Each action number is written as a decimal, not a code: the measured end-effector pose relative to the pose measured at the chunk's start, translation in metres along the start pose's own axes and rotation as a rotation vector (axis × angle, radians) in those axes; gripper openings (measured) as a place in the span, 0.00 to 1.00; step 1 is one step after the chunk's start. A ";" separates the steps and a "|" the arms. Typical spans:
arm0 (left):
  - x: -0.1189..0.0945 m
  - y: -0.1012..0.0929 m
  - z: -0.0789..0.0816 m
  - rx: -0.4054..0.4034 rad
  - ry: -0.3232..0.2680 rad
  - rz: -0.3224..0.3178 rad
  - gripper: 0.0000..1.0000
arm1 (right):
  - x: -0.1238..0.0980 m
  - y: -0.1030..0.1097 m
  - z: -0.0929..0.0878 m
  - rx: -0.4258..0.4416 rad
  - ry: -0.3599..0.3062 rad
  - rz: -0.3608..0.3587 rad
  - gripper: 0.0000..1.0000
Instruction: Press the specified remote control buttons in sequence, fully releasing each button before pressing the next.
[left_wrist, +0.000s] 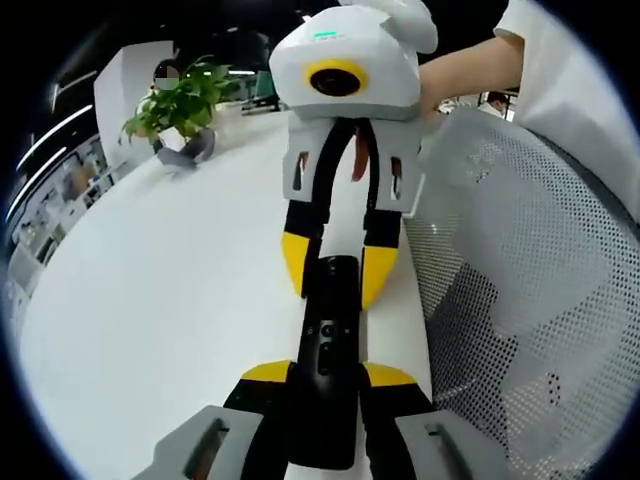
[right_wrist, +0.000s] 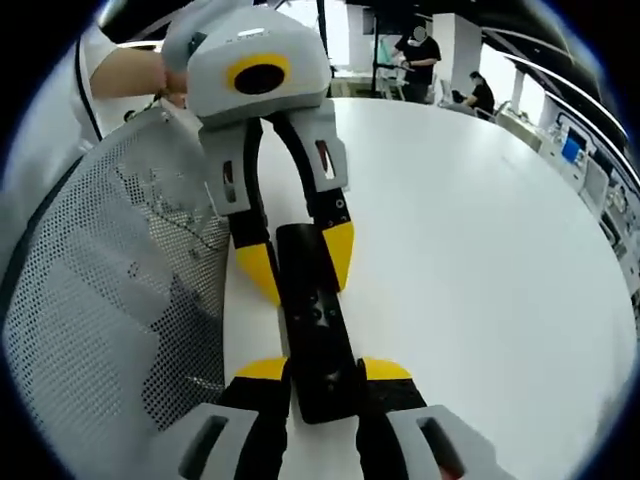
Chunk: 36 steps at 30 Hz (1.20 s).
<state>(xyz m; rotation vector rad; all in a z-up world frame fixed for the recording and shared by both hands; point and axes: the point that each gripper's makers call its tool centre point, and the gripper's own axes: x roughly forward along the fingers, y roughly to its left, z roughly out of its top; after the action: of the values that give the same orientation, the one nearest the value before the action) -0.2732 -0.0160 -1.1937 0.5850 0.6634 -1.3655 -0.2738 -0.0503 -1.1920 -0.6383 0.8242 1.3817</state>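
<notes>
I see the black remote control (left_wrist: 328, 350) lying lengthwise on the white table (left_wrist: 150, 300), close to its edge beside a white mesh chair back (left_wrist: 520, 300). My left gripper (left_wrist: 328, 378) clasps one end between its yellow-tipped jaws; my right gripper (right_wrist: 322, 372) clasps the opposite end, so each faces the other along the remote. In the left gripper view, a grey pot (left_wrist: 190, 148) well apart at the far side holds a leafy green plant (left_wrist: 180, 100)
</notes>
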 end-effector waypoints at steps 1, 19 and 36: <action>0.000 0.000 0.000 -0.005 0.001 0.001 0.26 | 0.000 0.001 0.000 0.020 -0.006 0.011 0.23; -0.043 0.014 0.011 -0.370 -0.137 0.165 0.60 | 0.003 0.003 0.002 0.056 -0.038 -0.008 0.24; -0.213 0.056 0.063 -0.489 -0.901 0.808 1.00 | 0.002 0.001 0.004 0.124 -0.073 -0.043 0.28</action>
<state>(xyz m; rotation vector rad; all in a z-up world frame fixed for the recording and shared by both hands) -0.2296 0.0907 -0.9960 -0.1886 -0.0243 -0.5446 -0.2747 -0.0460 -1.1911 -0.5047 0.8265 1.2973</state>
